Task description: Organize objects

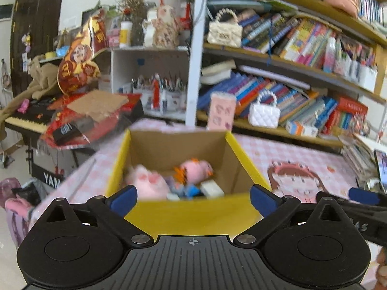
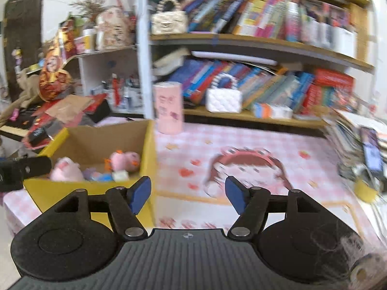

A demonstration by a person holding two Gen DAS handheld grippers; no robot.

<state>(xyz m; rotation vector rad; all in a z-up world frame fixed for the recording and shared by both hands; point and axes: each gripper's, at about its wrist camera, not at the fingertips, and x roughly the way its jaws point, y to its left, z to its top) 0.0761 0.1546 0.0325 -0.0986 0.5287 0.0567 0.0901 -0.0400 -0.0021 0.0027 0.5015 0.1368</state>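
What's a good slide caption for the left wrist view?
Open left gripper facing a yellow cardboard box of pink plush toys.

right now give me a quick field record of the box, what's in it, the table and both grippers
box: yellow cardboard box, open top, on the table
contents: two pink plush toys, a white block, small blue items
table: pink checked cloth with cartoon girl print
behind box: pink canister, upright
left gripper: jaws wide, nothing between
right gripper: jaws apart, nothing between

A bench (image 2: 278, 142) under a pink checked cloth carries a yellow box (image 2: 150, 159) at its left edge, a pink tin (image 2: 168, 107) at the back edge, and stacked books (image 2: 348, 145) at the right edge.
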